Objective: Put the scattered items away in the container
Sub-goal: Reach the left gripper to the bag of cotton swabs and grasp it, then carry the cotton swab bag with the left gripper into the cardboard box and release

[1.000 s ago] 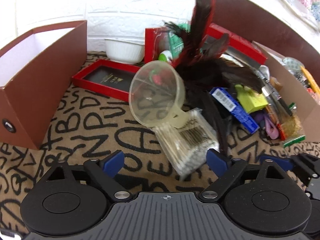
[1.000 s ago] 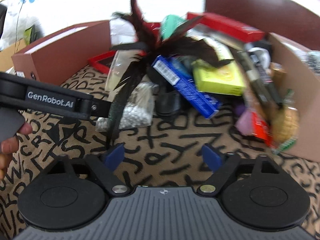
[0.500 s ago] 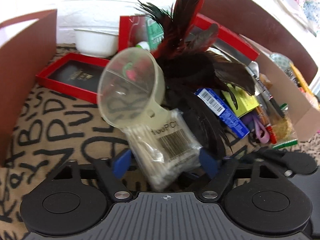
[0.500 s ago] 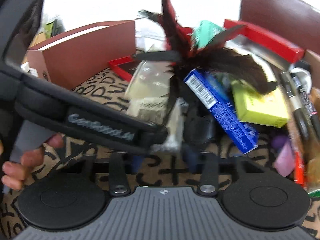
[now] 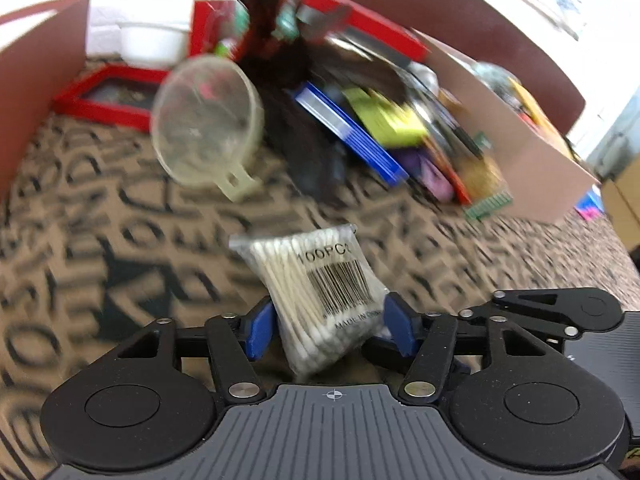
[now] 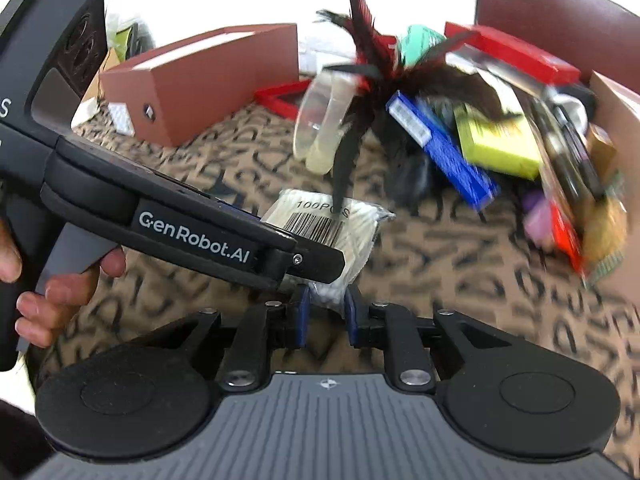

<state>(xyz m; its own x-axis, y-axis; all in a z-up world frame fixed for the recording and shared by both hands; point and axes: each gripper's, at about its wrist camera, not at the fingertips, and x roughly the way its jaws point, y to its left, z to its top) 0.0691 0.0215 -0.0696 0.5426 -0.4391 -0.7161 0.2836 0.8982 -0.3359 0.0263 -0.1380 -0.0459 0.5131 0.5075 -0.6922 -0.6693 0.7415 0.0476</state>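
Your left hand-held gripper (image 5: 326, 326) pinches crinkly plastic swab bag (image 5: 320, 300), lifted above patterned counter (image 5: 120, 240). Your right hand-held gripper (image 6: 325, 316) nearly closed, nipping same bag's corner. Box (image 5: 512, 152) beyond.

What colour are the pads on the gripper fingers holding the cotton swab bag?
Blue pads, clearest in the left wrist view.

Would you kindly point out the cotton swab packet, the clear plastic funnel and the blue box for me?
cotton swab packet (image 5: 320, 292): left wrist view, on its barcode label.
clear plastic funnel (image 5: 204, 120): left wrist view, inside its wide bowl.
blue box (image 6: 444, 148): right wrist view, on its long blue side.
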